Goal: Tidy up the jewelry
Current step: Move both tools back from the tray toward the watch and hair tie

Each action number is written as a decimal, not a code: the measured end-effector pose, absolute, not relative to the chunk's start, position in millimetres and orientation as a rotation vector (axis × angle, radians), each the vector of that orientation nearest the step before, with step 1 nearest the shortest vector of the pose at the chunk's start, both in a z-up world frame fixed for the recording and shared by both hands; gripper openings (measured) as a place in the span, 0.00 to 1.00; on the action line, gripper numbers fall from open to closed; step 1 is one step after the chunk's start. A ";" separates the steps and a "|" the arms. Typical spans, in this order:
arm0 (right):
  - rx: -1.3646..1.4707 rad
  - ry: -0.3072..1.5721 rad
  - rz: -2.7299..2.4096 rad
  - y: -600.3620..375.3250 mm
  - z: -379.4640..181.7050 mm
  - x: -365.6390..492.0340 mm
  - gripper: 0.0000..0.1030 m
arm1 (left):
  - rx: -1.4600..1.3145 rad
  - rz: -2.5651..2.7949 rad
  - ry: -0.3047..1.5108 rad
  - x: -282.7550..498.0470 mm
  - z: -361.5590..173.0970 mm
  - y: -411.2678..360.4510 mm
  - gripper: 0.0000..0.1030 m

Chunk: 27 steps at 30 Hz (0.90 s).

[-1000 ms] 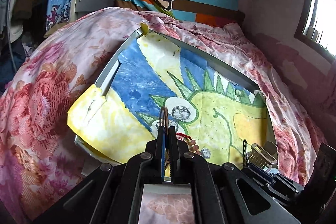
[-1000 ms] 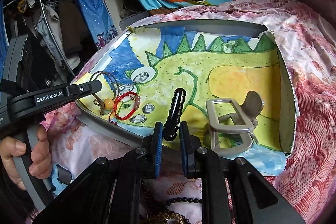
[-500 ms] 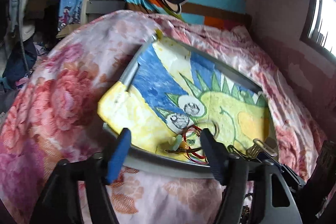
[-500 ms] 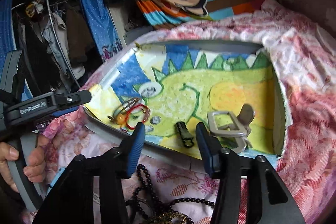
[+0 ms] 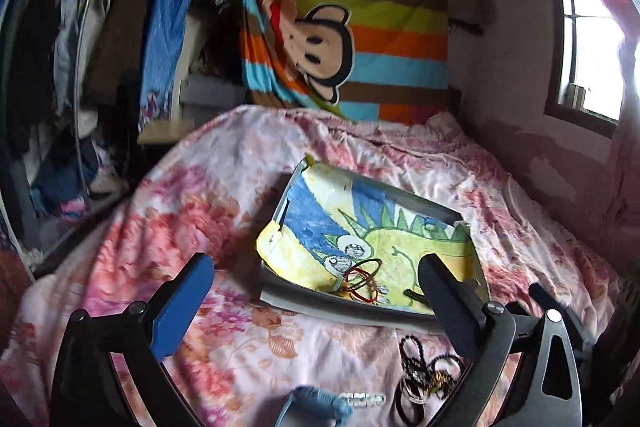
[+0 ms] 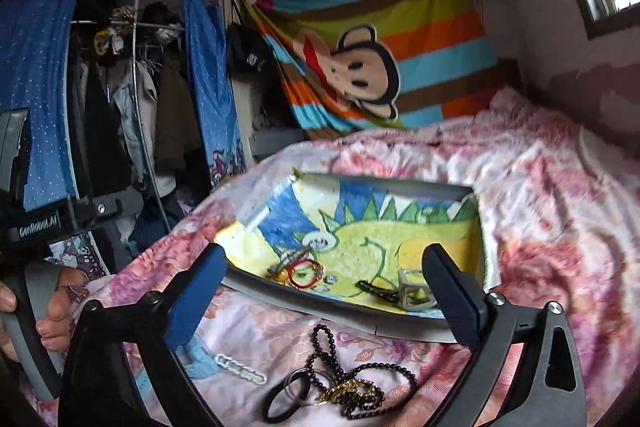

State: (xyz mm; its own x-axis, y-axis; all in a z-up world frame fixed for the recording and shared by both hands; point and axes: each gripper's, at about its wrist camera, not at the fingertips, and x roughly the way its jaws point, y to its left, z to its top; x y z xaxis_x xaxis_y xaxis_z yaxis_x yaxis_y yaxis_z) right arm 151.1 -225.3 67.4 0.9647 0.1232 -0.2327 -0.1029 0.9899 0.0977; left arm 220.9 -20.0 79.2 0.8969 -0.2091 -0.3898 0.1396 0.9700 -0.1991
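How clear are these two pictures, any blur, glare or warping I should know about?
Left wrist view: the window is blown out white at the right, the floral bedspread is smeared by motion blur, and straight edges bow from the fisheye. Right wrist view: the bedspread at the right is blurred, the wardrobe sits in deep shadow, and the corners go black.
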 end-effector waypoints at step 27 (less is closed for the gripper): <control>-0.015 0.374 0.042 -220.4 84.3 -8.4 0.98 | -0.094 -0.136 0.464 53.1 44.0 19.3 1.00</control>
State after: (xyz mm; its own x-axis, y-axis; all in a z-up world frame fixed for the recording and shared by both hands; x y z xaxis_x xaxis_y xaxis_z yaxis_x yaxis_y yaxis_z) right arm -8.4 -220.4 84.3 0.9301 0.0378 -0.3654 -0.0433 0.9990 -0.0070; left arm 53.1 19.3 44.0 0.8854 -0.1519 -0.4392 0.1091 0.9866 -0.1212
